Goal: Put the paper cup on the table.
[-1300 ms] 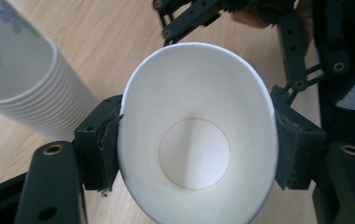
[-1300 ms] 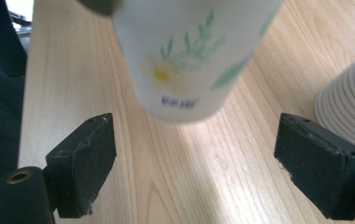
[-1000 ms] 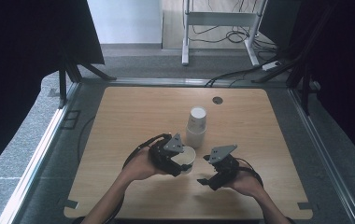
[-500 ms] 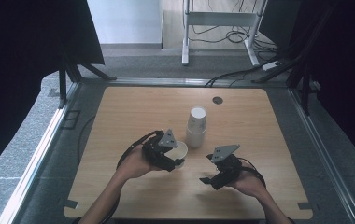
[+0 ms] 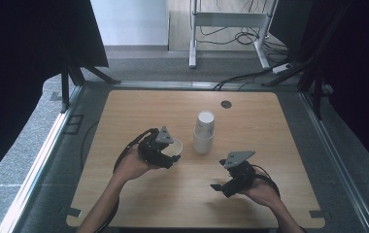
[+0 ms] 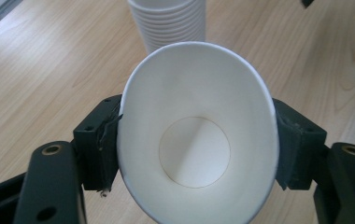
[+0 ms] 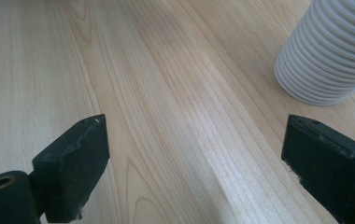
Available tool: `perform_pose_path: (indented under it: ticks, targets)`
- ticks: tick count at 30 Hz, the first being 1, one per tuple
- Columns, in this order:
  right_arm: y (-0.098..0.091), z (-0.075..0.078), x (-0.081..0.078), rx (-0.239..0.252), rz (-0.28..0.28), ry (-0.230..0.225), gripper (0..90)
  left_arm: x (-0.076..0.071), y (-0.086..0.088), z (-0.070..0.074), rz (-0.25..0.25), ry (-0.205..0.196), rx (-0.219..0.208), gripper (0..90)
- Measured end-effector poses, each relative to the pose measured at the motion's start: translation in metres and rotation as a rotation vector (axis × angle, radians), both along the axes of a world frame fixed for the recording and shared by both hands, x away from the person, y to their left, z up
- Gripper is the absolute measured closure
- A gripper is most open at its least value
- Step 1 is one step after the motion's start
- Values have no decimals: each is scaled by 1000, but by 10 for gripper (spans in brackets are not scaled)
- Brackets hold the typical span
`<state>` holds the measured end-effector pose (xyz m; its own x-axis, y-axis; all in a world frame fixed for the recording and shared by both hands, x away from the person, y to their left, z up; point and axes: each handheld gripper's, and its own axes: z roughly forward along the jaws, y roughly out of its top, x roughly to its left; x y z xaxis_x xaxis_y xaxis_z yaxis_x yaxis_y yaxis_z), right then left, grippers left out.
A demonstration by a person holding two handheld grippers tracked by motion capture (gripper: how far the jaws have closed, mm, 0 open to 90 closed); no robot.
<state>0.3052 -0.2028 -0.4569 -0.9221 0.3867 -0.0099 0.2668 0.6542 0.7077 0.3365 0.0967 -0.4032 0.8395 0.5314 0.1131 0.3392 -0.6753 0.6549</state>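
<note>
We hold 1 paper cup (image 6: 198,135) in the left gripper (image 5: 164,152), clenched across the cup's wall so that the rim is squeezed to an oval. In the high view the cup (image 5: 175,146) sits at 9 o'clock from the cup stack (image 5: 204,132), just beside it, near the middle of the bench (image 5: 139,109). The stack stands upside down.

The right gripper (image 5: 223,183) hovers at 5 o'clock from the stack, released. Its jaws have just been opening and nothing lies between them except bare bench.

We judge the step in hand to be carrying the separated cup clear of the stack for placement.

1. Keep the grip light; more pressure will crease the wall.
2. Move the cup towards 9 o'clock until it is well apart from the stack.
3. Lower the cup until its base meets the bench, then release.
4. Keep the right gripper clear of the stack.
</note>
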Motion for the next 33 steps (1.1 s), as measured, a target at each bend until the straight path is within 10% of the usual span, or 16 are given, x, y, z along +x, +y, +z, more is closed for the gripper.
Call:
perform_pose_path:
  ticks: [33]
  targets:
    - [-19, -15, -3, -44, -60, -23, 0, 43, -5, -42, 148, 20, 51, 266]
